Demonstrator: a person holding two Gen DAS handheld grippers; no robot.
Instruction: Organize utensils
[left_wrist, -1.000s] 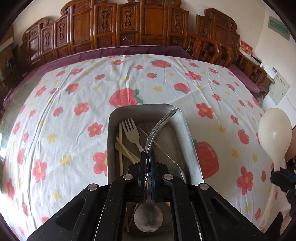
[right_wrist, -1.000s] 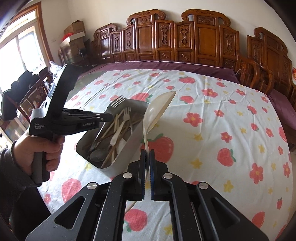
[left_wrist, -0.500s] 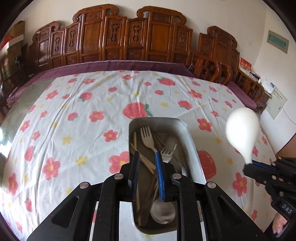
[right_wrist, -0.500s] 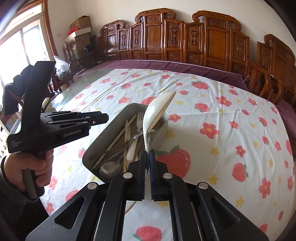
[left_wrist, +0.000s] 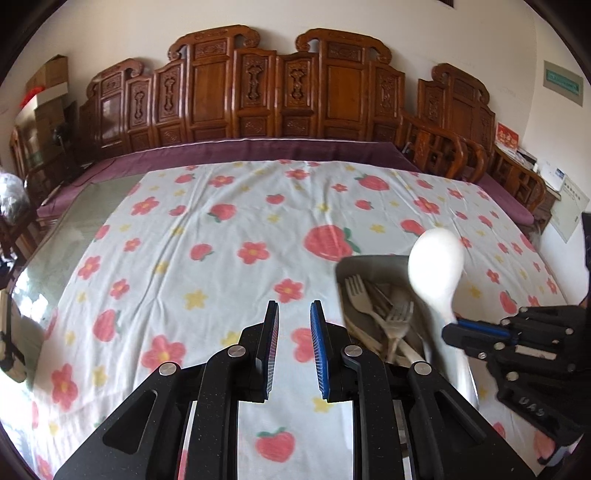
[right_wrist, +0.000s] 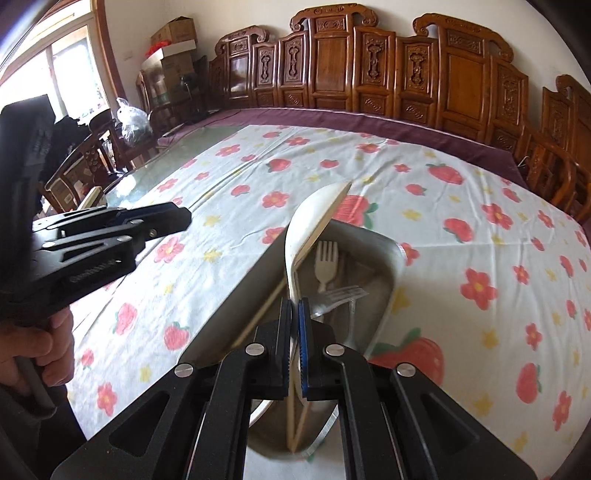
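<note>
**Q:** So, how far along is the sorting?

**A:** Mostly done, I judge. Several utensils, a pale plastic fork (right_wrist: 327, 260) and a metal fork (right_wrist: 341, 295) among them, already lie in the rectangular stainless-steel tray (right_wrist: 391, 254) on the strawberry-print tablecloth (left_wrist: 207, 258).

**Q:** And what is left?

**A:** My right gripper (right_wrist: 294, 325) is clamped on the handle of the cream plastic serving spoon (right_wrist: 314, 218), bowl raised over the tray; it is not yet set down. My left gripper (left_wrist: 293, 332) has just been opening; its jaws stand apart with nothing between them, beside the tray.
</note>
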